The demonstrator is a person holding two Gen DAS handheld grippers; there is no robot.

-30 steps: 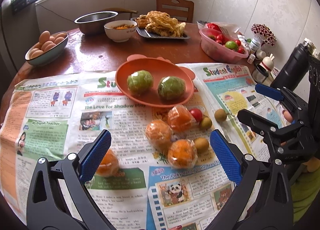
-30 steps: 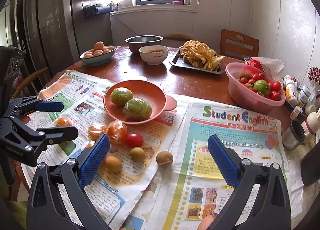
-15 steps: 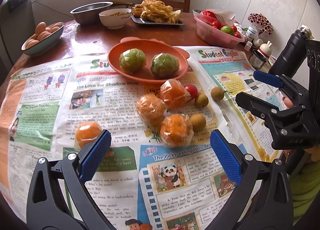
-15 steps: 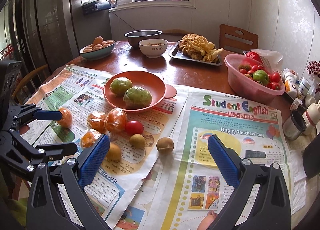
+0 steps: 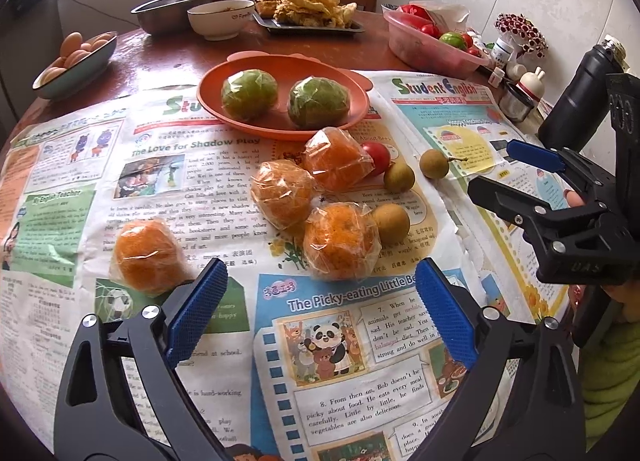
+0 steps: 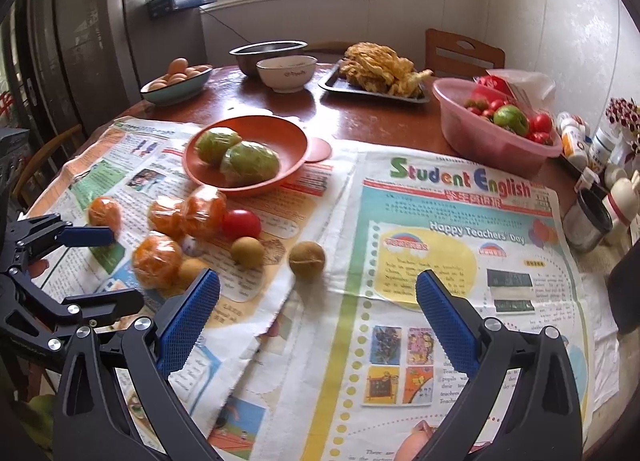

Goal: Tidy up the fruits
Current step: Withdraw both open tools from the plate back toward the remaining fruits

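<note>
I've got my left gripper (image 5: 320,301) spread wide, nothing in it, hovering over the newspaper (image 5: 352,345) just short of the oranges (image 5: 340,241). Four of them, each wrapped in crinkly clear film: three bunched together mid-surface, one (image 5: 146,257) off alone just beside my left finger (image 5: 196,313). Two green fruits (image 5: 250,93), also film-wrapped, sit side by side on the orange plate (image 5: 360,101) behind them. A red tomato (image 5: 378,157) touches the rear orange, and three small brown round fruits (image 5: 398,177) lie to its right, one (image 6: 306,255) set apart from the others. My right gripper (image 6: 318,309) is wide open too, empty, over the paper near that stray brown fruit. Headlines I can read: "Student English", "Happy Teachers' Day", "The Love for Shadow Play", "The Picky-eating Little Be…", "My English Teacher". Further back a pink basin (image 6: 480,133) holds red and green produce, and a bowl of eggs (image 6: 176,81) sits at the far left.
</note>
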